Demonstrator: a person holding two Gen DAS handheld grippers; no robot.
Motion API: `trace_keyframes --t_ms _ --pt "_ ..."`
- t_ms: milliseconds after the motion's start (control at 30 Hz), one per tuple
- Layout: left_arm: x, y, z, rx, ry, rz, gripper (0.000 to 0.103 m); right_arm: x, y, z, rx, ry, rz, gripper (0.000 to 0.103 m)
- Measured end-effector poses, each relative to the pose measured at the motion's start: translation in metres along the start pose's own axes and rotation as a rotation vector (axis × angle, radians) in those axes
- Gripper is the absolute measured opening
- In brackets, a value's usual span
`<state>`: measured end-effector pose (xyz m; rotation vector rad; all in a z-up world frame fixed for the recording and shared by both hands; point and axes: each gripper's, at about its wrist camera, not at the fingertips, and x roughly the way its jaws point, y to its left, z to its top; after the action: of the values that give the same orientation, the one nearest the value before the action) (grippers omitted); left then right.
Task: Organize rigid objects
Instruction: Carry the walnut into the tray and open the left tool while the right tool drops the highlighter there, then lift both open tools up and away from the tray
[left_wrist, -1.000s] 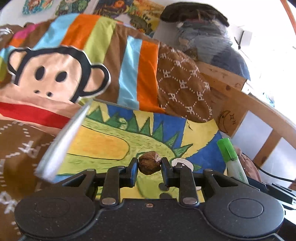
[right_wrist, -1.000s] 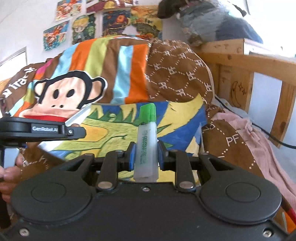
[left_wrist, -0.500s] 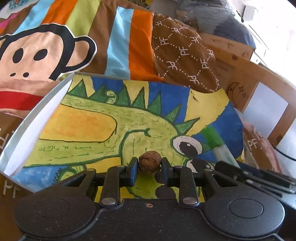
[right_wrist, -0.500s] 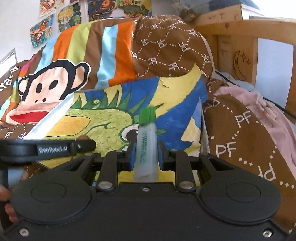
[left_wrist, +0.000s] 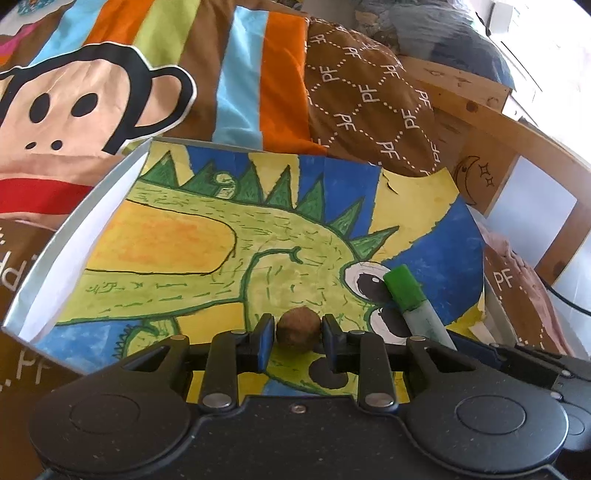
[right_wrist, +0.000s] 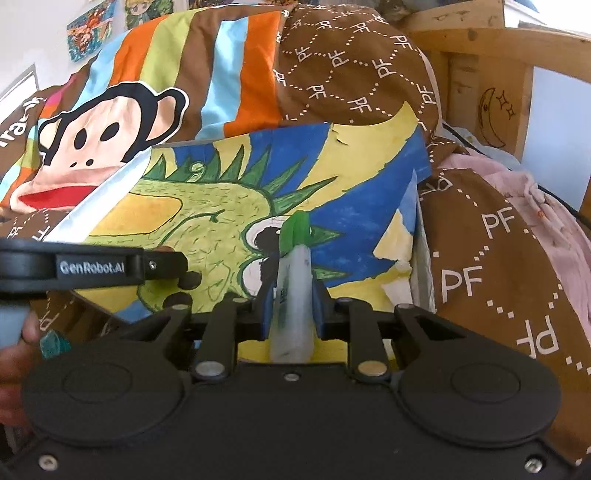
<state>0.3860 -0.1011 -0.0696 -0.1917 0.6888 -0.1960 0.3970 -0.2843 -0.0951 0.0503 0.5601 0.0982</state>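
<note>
Two grippers are loaded: the left gripper (left_wrist: 297, 334) clamps a walnut (left_wrist: 297, 329) between its pads, and the right gripper (right_wrist: 291, 310) clamps a green-capped marker (right_wrist: 293, 291) pointing forward. Below both lies a dinosaur painting (left_wrist: 221, 236). The round walnut may roll away on release, because the bedding underneath looks soft and uneven.

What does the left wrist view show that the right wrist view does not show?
Only the left wrist view shows the walnut, pinched between the fingers of the left gripper.

Only the right wrist view shows the wall posters, a person's hand at the lower left edge, and the side bar of the other gripper marked GenRobot.AI.

Both views show the green-capped marker held in the right gripper, the dinosaur painting, the monkey blanket and the wooden bed frame.
</note>
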Motion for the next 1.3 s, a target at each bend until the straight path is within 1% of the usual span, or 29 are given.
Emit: trace_keyframes --t_ms 33,67,100,167,233,367,433,467,533,567,633,700,733,833,967,1100,1200,1300 --pt "-0.002 0.001 0.0 0.002 -0.002 0.0 0.031 -0.002 0.001 -0.001 0.0 0.001 0.003 0.018" --pt "-0.006 0.002 0.0 0.004 -0.004 0.001 0.034 -0.004 0.002 -0.001 0.002 0.001 0.007 0.019" --pt "-0.009 0.003 0.0 0.005 -0.008 0.002 0.036 -0.008 0.001 -0.001 0.003 0.0 0.012 0.022" --pt "-0.016 0.006 0.0 0.001 -0.019 0.005 0.044 -0.016 0.002 0.0 0.002 -0.007 0.018 0.03" --pt "-0.024 0.009 0.0 -0.006 -0.029 0.004 0.047 -0.026 0.005 0.002 -0.01 -0.019 0.016 0.044" --pt "-0.045 0.017 -0.001 -0.009 -0.048 0.007 0.055 -0.049 0.01 0.008 -0.036 -0.035 0.022 0.056" --pt "-0.058 0.021 -0.002 -0.01 -0.06 0.005 0.059 -0.062 0.013 0.012 -0.039 -0.051 0.019 0.069" --pt "-0.064 0.023 -0.003 -0.007 -0.067 0.006 0.063 -0.07 0.014 0.013 -0.04 -0.059 0.02 0.072" --pt "-0.077 0.026 -0.005 0.0 -0.09 0.008 0.068 -0.085 0.016 0.016 -0.041 -0.076 0.019 0.084" --pt "-0.085 0.028 -0.006 0.003 -0.101 0.008 0.071 -0.093 0.017 0.016 -0.038 -0.086 0.018 0.087" --pt "-0.099 0.031 -0.01 0.005 -0.12 0.007 0.075 -0.108 0.017 0.017 -0.022 -0.106 0.017 0.096" --pt "-0.114 0.034 -0.014 0.005 -0.141 0.001 0.08 -0.125 0.017 0.016 -0.003 -0.131 0.018 0.101" --pt "-0.121 0.035 -0.016 0.006 -0.151 -0.001 0.083 -0.133 0.018 0.016 0.0 -0.143 0.019 0.102" --pt "-0.145 0.038 -0.026 0.011 -0.186 -0.007 0.091 -0.159 0.023 0.014 0.007 -0.178 0.011 0.102" --pt "-0.177 0.04 -0.039 0.01 -0.225 -0.022 0.097 -0.195 0.031 0.007 0.031 -0.219 0.009 0.103" --pt "-0.21 0.043 -0.054 0.007 -0.264 -0.036 0.1 -0.232 0.041 -0.008 0.041 -0.255 -0.015 0.103" --pt "-0.232 0.044 -0.065 0.007 -0.29 -0.037 0.102 -0.256 0.047 -0.023 0.049 -0.262 -0.025 0.103" --pt "-0.251 0.046 -0.075 0.011 -0.308 -0.032 0.102 -0.278 0.056 -0.037 0.048 -0.263 -0.035 0.103"
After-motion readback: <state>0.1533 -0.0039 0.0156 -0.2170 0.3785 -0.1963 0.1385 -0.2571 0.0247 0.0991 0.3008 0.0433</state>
